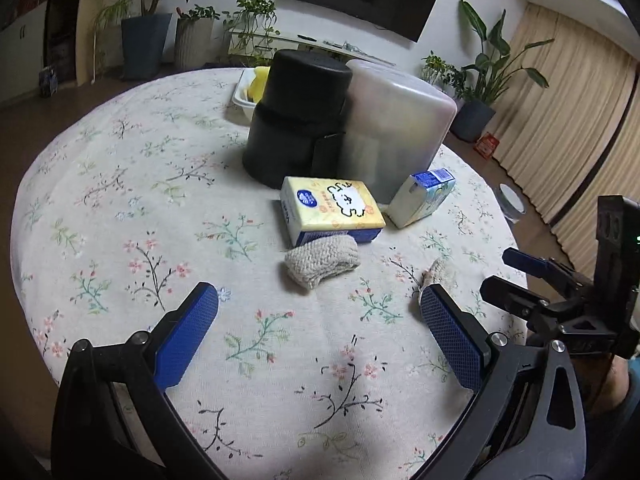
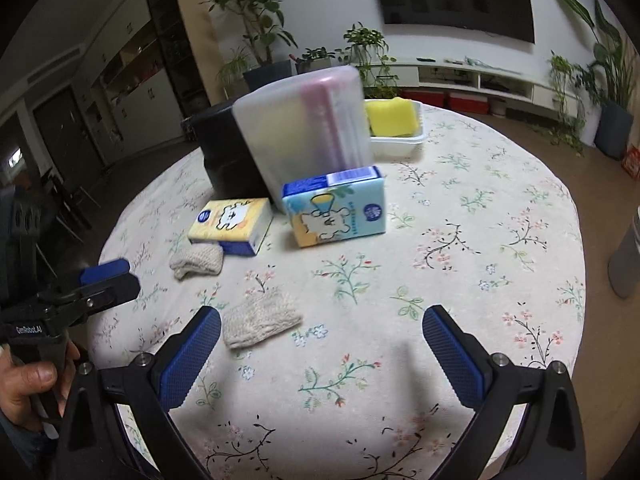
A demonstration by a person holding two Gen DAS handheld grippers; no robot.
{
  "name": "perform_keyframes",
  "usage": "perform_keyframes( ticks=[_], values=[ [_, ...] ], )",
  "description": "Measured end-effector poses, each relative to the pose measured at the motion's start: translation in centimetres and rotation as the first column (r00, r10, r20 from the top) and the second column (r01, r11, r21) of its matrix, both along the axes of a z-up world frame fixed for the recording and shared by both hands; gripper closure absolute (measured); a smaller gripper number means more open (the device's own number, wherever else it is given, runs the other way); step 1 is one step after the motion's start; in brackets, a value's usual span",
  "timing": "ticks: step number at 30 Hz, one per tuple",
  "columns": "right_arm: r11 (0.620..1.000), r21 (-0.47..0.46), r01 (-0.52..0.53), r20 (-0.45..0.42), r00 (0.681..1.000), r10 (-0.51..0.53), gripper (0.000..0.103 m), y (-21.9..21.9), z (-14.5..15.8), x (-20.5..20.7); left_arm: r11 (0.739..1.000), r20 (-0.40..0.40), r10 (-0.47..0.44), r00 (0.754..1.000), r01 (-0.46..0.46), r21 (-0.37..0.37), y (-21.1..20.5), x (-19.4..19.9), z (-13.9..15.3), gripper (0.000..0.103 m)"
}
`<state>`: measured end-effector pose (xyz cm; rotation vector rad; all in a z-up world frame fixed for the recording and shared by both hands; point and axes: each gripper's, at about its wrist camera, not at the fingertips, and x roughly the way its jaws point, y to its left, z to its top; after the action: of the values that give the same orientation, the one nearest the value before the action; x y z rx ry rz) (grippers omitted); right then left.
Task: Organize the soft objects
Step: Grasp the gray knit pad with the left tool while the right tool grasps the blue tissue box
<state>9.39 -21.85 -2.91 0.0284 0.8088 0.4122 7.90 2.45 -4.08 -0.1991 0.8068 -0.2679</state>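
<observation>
A round table under a cream floral tablecloth carries everything. From the left wrist view, the left gripper hovers over the cloth with its blue-padded fingers spread wide and nothing between them. Beyond it lies a folded beige knitted cloth, touching the front edge of a yellow tissue pack with a cartoon sheep. Behind the pack stands a black cylindrical container, and pressed against its right side a frosted translucent plastic box. A pale blue tissue pack leans just beside that box. Further right, a second beige knitted cloth peeks out at the tip of the left gripper's right finger.

From the right wrist view, the right gripper is likewise released, fingers wide apart, holding nothing. The second knitted cloth lies just beside its left finger's tip. At the back, a white tray holding a yellow sponge sits behind the frosted box.
</observation>
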Motion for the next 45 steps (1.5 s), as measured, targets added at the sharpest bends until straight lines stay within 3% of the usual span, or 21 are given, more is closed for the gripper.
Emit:
perform_keyframes(
  ticks=[5, 15, 22, 33, 45],
  values=[
    [1.000, 0.009, 0.019, -0.002, 1.000, -0.019, 0.000, -0.5, 0.0, 0.4, 0.997, -0.030, 0.024, 0.999, -0.022, 0.072, -0.9, 1.2, -0.6, 0.000],
    [1.000, -0.002, -0.001, -0.006, 1.000, 0.001, 0.000, 0.5, 0.1, 4.3, 0.989, -0.086, 0.091, 0.992, -0.081, 0.123, -1.9, 3.2, -2.1, 0.000],
    [1.000, 0.013, -0.003, -0.052, 0.999, 0.003, 0.000, 1.2, -1.3, 7.6, 0.985, -0.124, 0.116, 0.985, -0.099, 0.139, -2.3, 4.2, -2.5, 0.000],
    [1.000, -0.013, -0.026, -0.046, 0.999, 0.025, 0.000, 1.8, -1.6, 9.8, 0.978, -0.144, 0.149, 0.978, -0.125, 0.168, -2.7, 5.1, -2.7, 0.000],
    [1.000, -0.010, -0.017, -0.107, 0.994, 0.015, 0.000, 1.3, -2.7, 11.3, 0.979, -0.139, 0.157, 0.978, -0.135, 0.152, -3.2, 4.8, -2.5, 0.003]
  ],
)
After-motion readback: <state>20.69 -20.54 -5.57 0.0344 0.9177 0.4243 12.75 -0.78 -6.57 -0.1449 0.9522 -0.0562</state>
